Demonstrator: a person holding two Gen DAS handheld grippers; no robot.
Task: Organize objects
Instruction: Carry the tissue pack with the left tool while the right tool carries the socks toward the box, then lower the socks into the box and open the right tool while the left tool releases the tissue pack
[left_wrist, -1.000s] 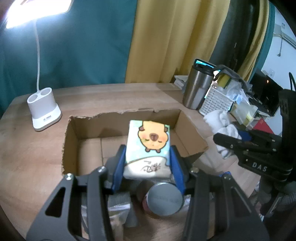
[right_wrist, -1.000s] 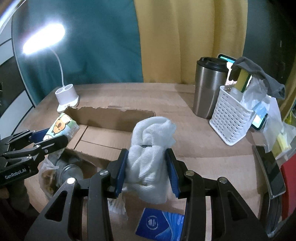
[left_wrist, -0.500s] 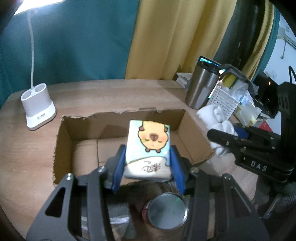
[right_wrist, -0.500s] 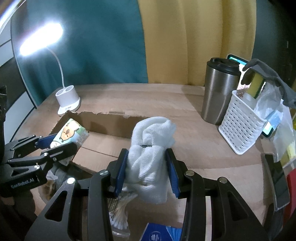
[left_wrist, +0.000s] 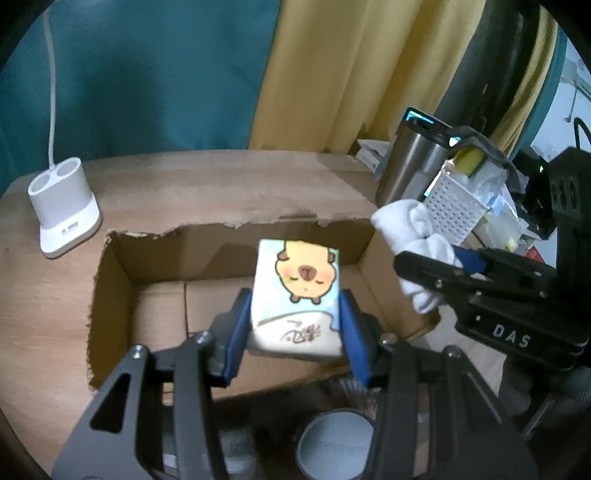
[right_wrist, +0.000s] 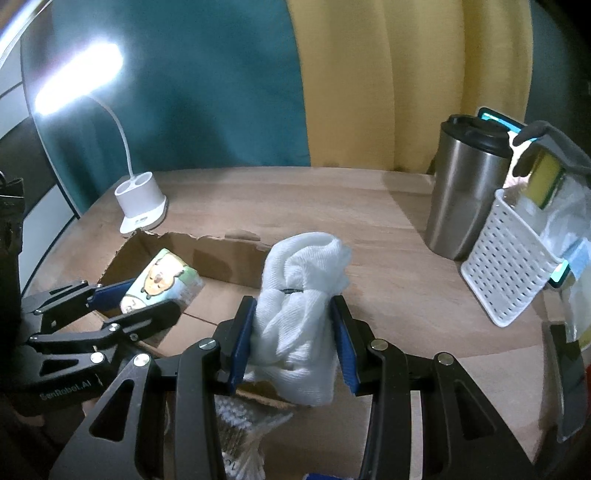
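Note:
My left gripper (left_wrist: 293, 332) is shut on a tissue pack with a cartoon capybara (left_wrist: 297, 295) and holds it over the near part of an open cardboard box (left_wrist: 118, 280). The pack also shows in the right wrist view (right_wrist: 159, 282), over the box (right_wrist: 221, 251). My right gripper (right_wrist: 293, 332) is shut on a bunched white cloth (right_wrist: 299, 295) and holds it above the box's right end. That cloth shows in the left wrist view (left_wrist: 410, 225) at the box's right wall.
A white lamp base (left_wrist: 62, 206) stands left of the box. A steel tumbler (right_wrist: 465, 192) and a white perforated basket (right_wrist: 506, 273) stand at the right. A round tin (left_wrist: 336, 443) and a plastic packet (right_wrist: 240, 435) lie in front of the box.
Both grippers have moved forward, so the tissue pack and the cloth now hang over the box. The tin and packets have dropped toward the bottom of the views.

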